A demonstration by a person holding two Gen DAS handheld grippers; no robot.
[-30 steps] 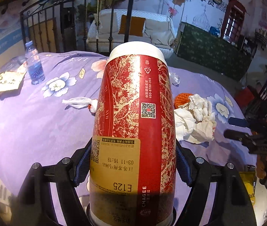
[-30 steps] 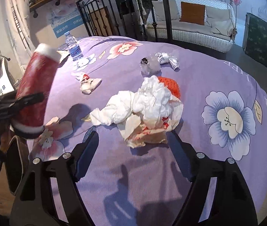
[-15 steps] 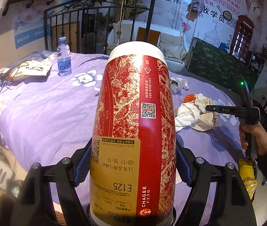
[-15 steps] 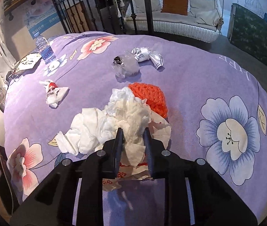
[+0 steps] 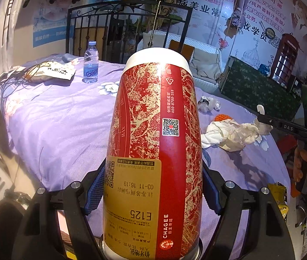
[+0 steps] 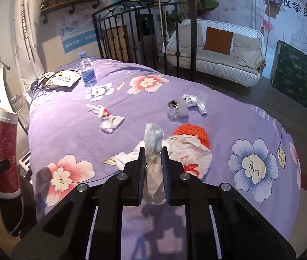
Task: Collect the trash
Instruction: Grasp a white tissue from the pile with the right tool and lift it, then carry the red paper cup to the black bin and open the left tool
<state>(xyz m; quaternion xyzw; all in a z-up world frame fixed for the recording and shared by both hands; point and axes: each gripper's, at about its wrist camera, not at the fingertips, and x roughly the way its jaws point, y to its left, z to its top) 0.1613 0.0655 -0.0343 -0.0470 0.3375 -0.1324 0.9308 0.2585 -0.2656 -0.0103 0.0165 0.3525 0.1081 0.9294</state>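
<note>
Crumpled tissue (image 6: pixel 153 166) pinched, right-wrist view

Beauty salon – wall posters (image 5: pixel 250 6), treatment bed (image 6: pixel 131 151), swing sofa (image 6: pixel 218 65).

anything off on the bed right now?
Yes: litter on the purple bedspread. Crumpled tissues over an orange knit piece, a wrapper and a clear plastic wad. No spill visible.

Purple floral bedspread (image 6: pixel 229 112) over wide bed; black wrought-iron railing (image 6: pixel 131 32) behind. White wicker swing sofa (image 6: pixel 218 65) with rust-orange cushion (image 6: pixel 218 40). Poster-covered wall (image 5: pixel 250 17), wooden shelf (image 6: pixel 71 3), grey floor (image 6: pixel 283 108).
</note>
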